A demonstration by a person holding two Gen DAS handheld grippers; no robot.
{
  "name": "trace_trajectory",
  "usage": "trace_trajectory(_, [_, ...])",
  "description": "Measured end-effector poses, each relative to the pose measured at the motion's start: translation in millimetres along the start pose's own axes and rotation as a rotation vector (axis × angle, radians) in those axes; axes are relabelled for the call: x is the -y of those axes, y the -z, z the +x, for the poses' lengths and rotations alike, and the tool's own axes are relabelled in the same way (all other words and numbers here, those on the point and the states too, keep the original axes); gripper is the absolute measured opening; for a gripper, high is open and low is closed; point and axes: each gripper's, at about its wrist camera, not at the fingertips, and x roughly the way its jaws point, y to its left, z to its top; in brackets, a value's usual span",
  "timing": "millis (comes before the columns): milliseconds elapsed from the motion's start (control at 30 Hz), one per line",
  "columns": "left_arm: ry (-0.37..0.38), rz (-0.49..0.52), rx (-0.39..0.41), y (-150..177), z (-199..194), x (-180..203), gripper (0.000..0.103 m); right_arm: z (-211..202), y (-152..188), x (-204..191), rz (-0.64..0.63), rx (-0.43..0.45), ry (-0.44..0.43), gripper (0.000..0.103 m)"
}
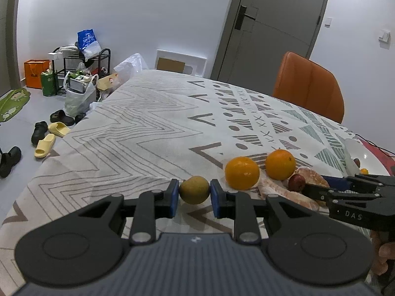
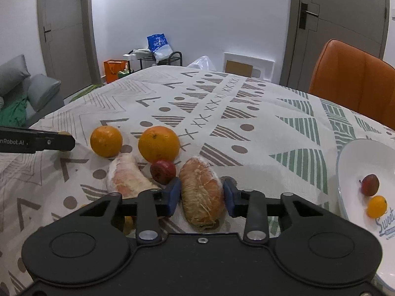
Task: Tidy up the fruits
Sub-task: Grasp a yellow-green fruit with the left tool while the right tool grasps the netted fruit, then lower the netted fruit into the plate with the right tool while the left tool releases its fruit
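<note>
My left gripper (image 1: pixel 194 193) is shut on a small green-brown fruit (image 1: pixel 194 190) just over the patterned tablecloth (image 1: pixel 148 128). To its right lie two oranges (image 1: pixel 242 172) (image 1: pixel 280 164), a small red fruit (image 1: pixel 297 182) and a peeled pomelo segment (image 1: pixel 284 193). In the right wrist view, my right gripper (image 2: pixel 201 196) has its blue pads pressed on both sides of another peeled pomelo segment (image 2: pixel 201 192). The second segment (image 2: pixel 126 175), the red fruit (image 2: pixel 163 171) and both oranges (image 2: pixel 106 141) (image 2: pixel 158 143) lie just beyond it. The left gripper (image 2: pixel 49 141) reaches in from the left.
A white bowl (image 2: pixel 350 162) at the right holds a small red fruit (image 2: pixel 369 185) and a tiny orange one (image 2: pixel 376 206). An orange chair (image 2: pixel 355 81) stands behind the table. A small yellow fruit (image 2: pixel 128 222) peeks from under my right gripper. Shoes and bags clutter the floor (image 1: pixel 56 123).
</note>
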Motion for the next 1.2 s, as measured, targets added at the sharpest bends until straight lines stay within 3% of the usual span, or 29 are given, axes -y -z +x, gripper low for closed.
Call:
trace_trajectory(600, [0.089, 0.069, -0.003, -4.2, -3.0, 36.3, 0.025, -48.0, 16.5, 39.4, 0.177, 0.074, 0.042, 0.034])
trace_trajectory(1200, [0.165, 0.169, 0.015, -17.7, 4.6, 95.8, 0.025, -88.5, 28.9, 77.9, 0.263, 0.155, 0.126, 0.034])
